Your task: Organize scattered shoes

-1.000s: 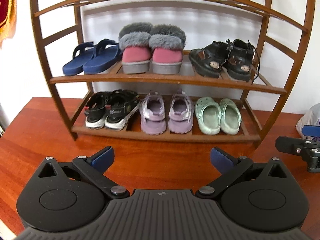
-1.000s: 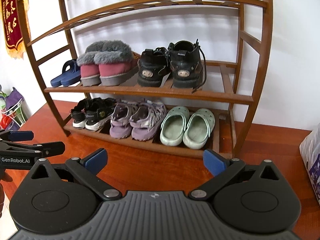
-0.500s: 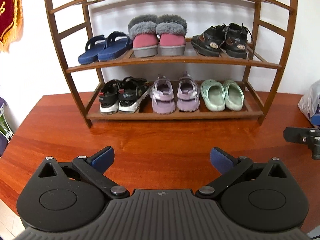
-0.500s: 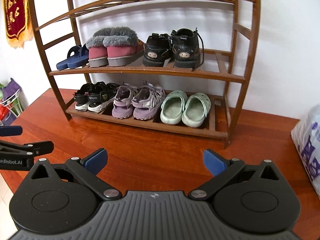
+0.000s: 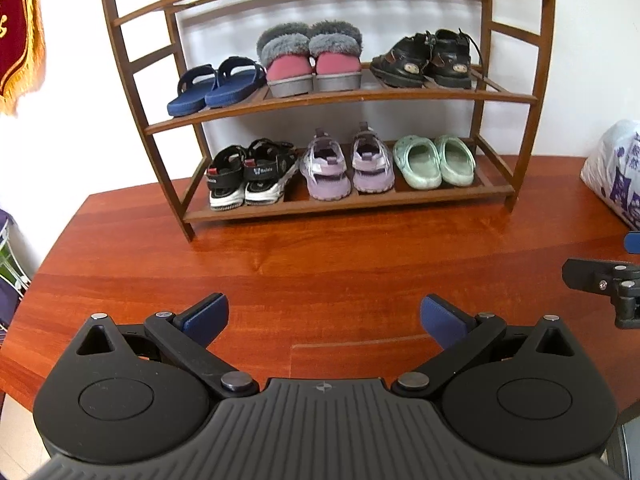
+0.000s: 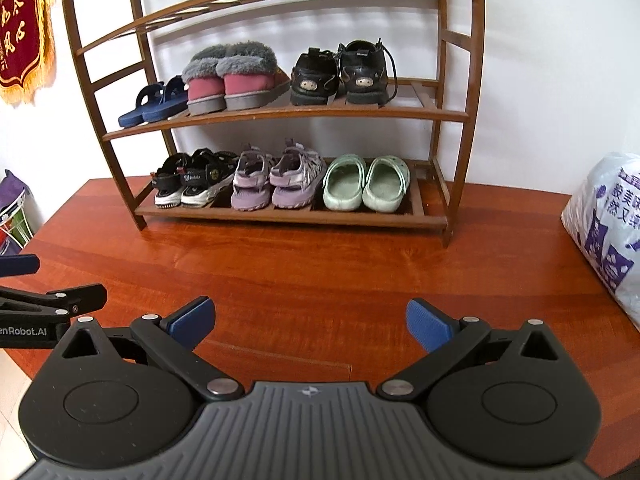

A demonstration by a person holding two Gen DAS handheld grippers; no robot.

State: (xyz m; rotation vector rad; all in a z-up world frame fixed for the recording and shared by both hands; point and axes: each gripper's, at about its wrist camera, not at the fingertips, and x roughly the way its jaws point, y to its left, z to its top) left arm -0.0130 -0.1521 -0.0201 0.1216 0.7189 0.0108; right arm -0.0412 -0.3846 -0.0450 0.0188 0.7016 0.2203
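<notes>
- Left wrist view: the left gripper [image 5: 324,316] hung wide and empty over the table [image 5: 320,264], well in front of the rack [image 5: 348,208].
- The right gripper [image 6: 308,320] was likewise spread wide, holding nothing.
- Over the last second both had drawn back from the rack, which looked smaller.
- Six pairs sat on the rack: slides [image 5: 216,84], furry slippers [image 5: 312,60] and black shoes [image 5: 424,60] on the middle shelf; sandals [image 5: 248,174], purple shoes [image 5: 346,164] and clogs [image 5: 434,160] on the bottom.
- No shoe lay in front of the rack, so the task looked finished.

A white wall [image 5: 60,168] fills the upper frame, daylight rippling across it. A red fringed banner [image 6: 24,28] hangs upper left. Reddish polished wood table [image 5: 320,264] spans the middle.
</notes>
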